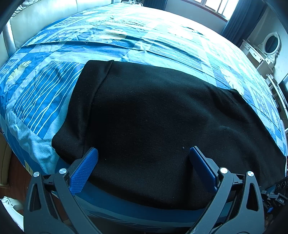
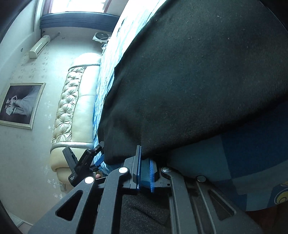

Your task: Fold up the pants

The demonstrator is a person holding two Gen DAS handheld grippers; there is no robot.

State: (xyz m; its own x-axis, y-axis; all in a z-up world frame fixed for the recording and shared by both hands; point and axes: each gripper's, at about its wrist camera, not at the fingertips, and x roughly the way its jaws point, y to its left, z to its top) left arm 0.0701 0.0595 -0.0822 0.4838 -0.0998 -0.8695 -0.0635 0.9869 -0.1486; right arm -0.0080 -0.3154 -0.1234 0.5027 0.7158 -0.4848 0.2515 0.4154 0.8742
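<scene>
On the blue patterned bedspread (image 1: 54, 93), near its front edge, the black pants (image 1: 153, 117) lie folded into a broad flat slab. The left gripper (image 1: 143, 153) hovers over their near edge, jaws spread wide, holding nothing. The right gripper (image 2: 145, 162) is clenched on the hem of the pants at their corner. A padded cream headboard (image 2: 75, 108) stands beyond.

Daylight from the window (image 1: 214, 7) glares on the bedspread (image 1: 162, 23), the fisheye edges curve and darken, and a blue cast tints everything.
</scene>
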